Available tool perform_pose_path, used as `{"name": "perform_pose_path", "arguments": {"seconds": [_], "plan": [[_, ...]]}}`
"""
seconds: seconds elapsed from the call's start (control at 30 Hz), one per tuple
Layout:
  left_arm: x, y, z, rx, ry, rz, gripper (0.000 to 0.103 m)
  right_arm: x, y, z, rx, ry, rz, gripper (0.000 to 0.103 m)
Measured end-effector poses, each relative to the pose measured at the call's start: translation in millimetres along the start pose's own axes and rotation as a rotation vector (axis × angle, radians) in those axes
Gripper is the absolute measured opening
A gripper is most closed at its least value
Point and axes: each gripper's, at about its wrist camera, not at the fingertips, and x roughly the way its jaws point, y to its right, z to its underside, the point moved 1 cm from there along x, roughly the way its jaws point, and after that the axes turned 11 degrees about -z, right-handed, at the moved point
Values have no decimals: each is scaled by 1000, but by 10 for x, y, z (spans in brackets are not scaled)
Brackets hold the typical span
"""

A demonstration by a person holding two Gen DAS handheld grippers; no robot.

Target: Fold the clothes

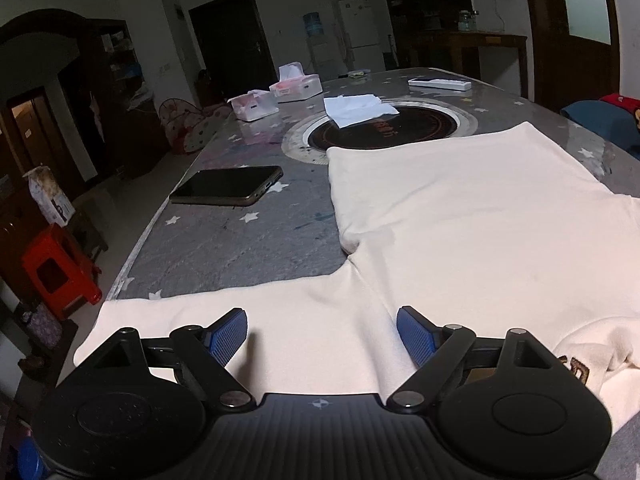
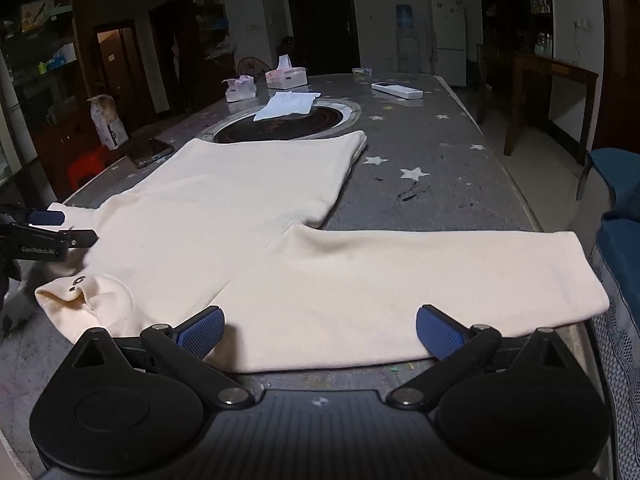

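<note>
Dim dining room, dark cabinets and a white fridge (image 2: 449, 42) at the back. Grey star-patterned tabletop (image 2: 436, 168) carries a cream sweatshirt (image 2: 256, 208) laid flat along its near edge, body running toward the round inset hob (image 2: 284, 124) at the centre, hem touching the hob rim. One sleeve extends to the right edge, the other toward the left edge.

Left gripper (image 1: 322, 330): jaws wide apart, hovering over the left sleeve near the shoulder seam, nothing between the blue pads. Right gripper (image 2: 320, 326): jaws wide apart over the near edge of the right sleeve, holding nothing.

Black phone (image 1: 228, 186) lies by the left edge, just beside the sweatshirt body. White folded cloth (image 1: 358, 108) rests on the hob. Two tissue boxes (image 1: 296, 86) and a white remote (image 1: 439, 83) sit toward the far edge.
</note>
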Motion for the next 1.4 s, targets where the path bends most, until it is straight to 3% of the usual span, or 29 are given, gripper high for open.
{"name": "perform_pose_path", "arguments": {"seconds": [0.23, 0.43, 0.6, 0.9, 1.07, 1.17, 1.23, 1.4], "plan": [[-23, -148, 5, -27, -3, 17, 89, 65, -91, 46, -54, -8, 50, 103], [-105, -550, 81, -112, 3, -31, 86, 76, -103, 46, -65, -11, 60, 103], [163, -868, 170, -157, -82, -92, 63, 78, -106, 43, -66, -14, 61, 103], [487, -1131, 154, -84, -68, -246, 63, 32, -1, -22, 6, 2, 65, 103], [538, -1127, 119, -68, -75, -272, 63, -53, 59, -7, 36, 39, 91, 103], [498, -1102, 88, -82, -76, -260, 64, -170, 165, -24, 75, 73, 110, 102], [454, -1076, 62, -93, -72, -246, 66, -255, 291, -31, 106, 88, 143, 96], [208, -888, -38, -91, -9, -183, 73, -453, 653, -9, 227, 131, 212, 90]]}}
